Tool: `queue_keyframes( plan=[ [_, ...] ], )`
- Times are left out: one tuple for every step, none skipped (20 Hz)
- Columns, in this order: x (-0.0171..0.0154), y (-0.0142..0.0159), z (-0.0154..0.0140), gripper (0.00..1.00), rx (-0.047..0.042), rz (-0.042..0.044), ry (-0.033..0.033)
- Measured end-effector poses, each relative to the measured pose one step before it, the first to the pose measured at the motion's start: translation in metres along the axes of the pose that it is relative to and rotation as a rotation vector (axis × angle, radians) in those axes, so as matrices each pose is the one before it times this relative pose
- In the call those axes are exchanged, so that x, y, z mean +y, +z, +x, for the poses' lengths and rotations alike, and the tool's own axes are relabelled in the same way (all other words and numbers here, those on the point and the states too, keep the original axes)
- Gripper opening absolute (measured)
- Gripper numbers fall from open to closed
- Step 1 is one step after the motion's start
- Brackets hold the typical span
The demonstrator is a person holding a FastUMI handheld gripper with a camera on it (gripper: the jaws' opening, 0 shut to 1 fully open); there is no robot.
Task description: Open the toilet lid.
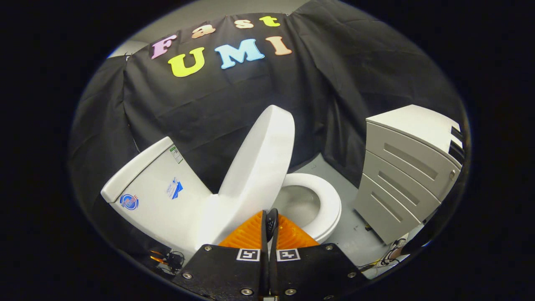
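Toilet lid (pixel 259 163) stands raised off the seat (pixel 330 205), nearly upright, task nearly done; tongs (pixel 269 221) pressed together, empty

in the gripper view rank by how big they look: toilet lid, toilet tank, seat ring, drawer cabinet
1. toilet tank and drawer cabinet: they look alike, and the fisheye bend makes it unsure
2. toilet lid, raised
3. seat ring, partly hidden behind the lid and the fingers

The fingers are closed together with nothing between them.
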State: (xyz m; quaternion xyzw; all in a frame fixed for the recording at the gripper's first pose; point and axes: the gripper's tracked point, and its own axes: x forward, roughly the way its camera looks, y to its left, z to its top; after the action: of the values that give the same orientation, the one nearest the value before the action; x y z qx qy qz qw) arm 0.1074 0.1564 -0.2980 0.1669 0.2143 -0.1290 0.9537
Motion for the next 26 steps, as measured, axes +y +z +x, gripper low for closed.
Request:
queue_keyframes(
  plan=[
    [0.00265, 0.00228, -0.00195, 0.00, -0.00764, -0.02122, -0.00365],
    [0.00195, 0.00198, -0.00072, 0.00, -0.00501, -0.01598, -0.00318],
    [0.00131, 0.00188, -0.00119, 0.00, -0.00580, -0.00434, -0.00233],
    [0.00116, 0.00086, -0.00048, 0.00, -0.00487, 0.00362, 0.00202],
    [0.00325, 0.00237, -0.00048, 0.00, -0.00362, -0.00577, 0.00091],
    [0.00226, -0.00042, -0.00052, 0.00, -0.00084, -0.01839, -0.00479],
    [0.00281, 0.00103, -0.00128, 0.00, -0.00018, -0.02305, -0.00605],
    [0.00269, 0.00172, -0.00157, 0.00, -0.00551, -0.02084, -0.00193],
    [0.00408, 0.00348, -0.00177, 0.00, -0.00429, -0.02070, 0.00219],
    [0.00323, 0.00280, -0.00102, 0.00, -0.00398, -0.01950, -0.00047],
    [0.00294, 0.00220, -0.00102, 0.00, -0.00785, -0.02528, -0.00237],
    [0.00272, 0.00188, -0.00067, 0.00, -0.01085, -0.02607, -0.00252],
    [0.00306, 0.00353, -0.00143, 0.00, -0.01717, -0.02519, 0.00005],
    [0.00389, 0.00206, -0.00298, 0.00, -0.01179, -0.02222, 0.00376],
    [0.00535, 0.00335, -0.00071, 0.00, -0.01095, -0.01677, 0.00408],
    [0.00293, 0.00208, 0.00015, 0.00, -0.00977, -0.01370, 0.00175],
    [0.00407, 0.00271, -0.00245, 0.00, -0.00707, -0.01832, 0.00074],
    [0.00315, 0.00159, -0.00048, 0.00, -0.00825, -0.01887, -0.00098],
    [0.00317, 0.00242, -0.00161, 0.00, -0.00780, -0.01672, -0.00171],
    [0.00313, 0.00286, -0.00094, 0.00, -0.01261, -0.01111, 0.00121],
    [0.00347, 0.00279, -0.00083, 0.00, -0.00730, -0.00697, 0.00350],
    [0.00430, 0.00204, 0.00004, 0.00, -0.00594, -0.00476, 0.00173],
    [0.00450, 0.00307, -0.00176, 0.00, -0.01024, -0.01009, 0.00315],
    [0.00464, 0.00271, -0.00010, 0.00, -0.00412, -0.01922, 0.00240],
    [0.00457, 0.00309, -0.00170, 0.00, -0.00652, -0.02307, -0.00182],
    [0.00359, 0.00229, -0.00019, 0.00, -0.00466, -0.02195, -0.00206]
  ],
)
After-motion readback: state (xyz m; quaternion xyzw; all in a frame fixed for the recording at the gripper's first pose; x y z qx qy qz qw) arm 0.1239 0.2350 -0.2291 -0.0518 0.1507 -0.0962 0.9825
